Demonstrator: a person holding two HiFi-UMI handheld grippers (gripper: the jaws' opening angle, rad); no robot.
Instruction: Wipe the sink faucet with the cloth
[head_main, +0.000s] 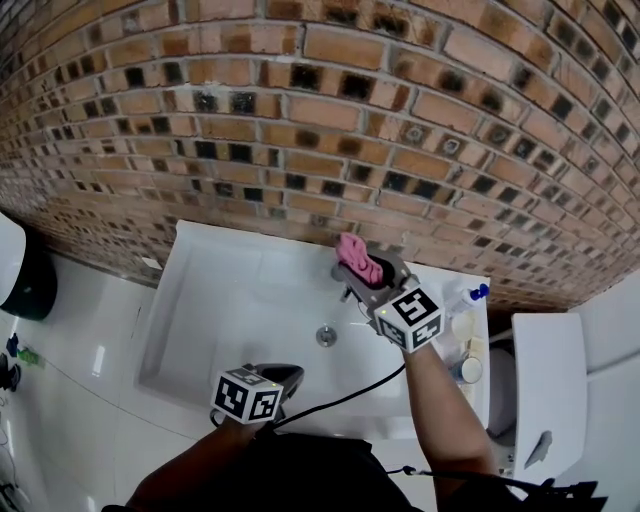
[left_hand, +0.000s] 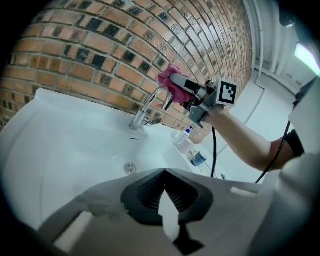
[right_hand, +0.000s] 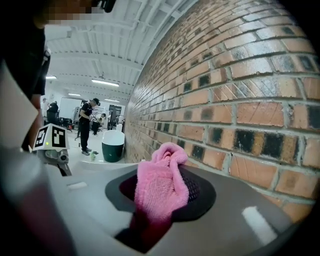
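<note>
The faucet (left_hand: 146, 108) stands at the back edge of the white sink (head_main: 200, 300), against the brick wall (head_main: 300, 110). At the left, the left gripper (left_hand: 164, 169) hangs over the front rim of the sink, its jaws closed together with nothing between them. To the right, the right gripper (head_main: 362, 268) is clamped on the pink cloth (right_hand: 160, 190) and holds it at the top of the faucet's curve; it seems to touch there. Further right, a bottle (head_main: 466, 300) stands on the sink's edge.

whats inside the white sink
A round metal drain shows in the white ceramic sink; the left gripper covers part of its near side.
</note>
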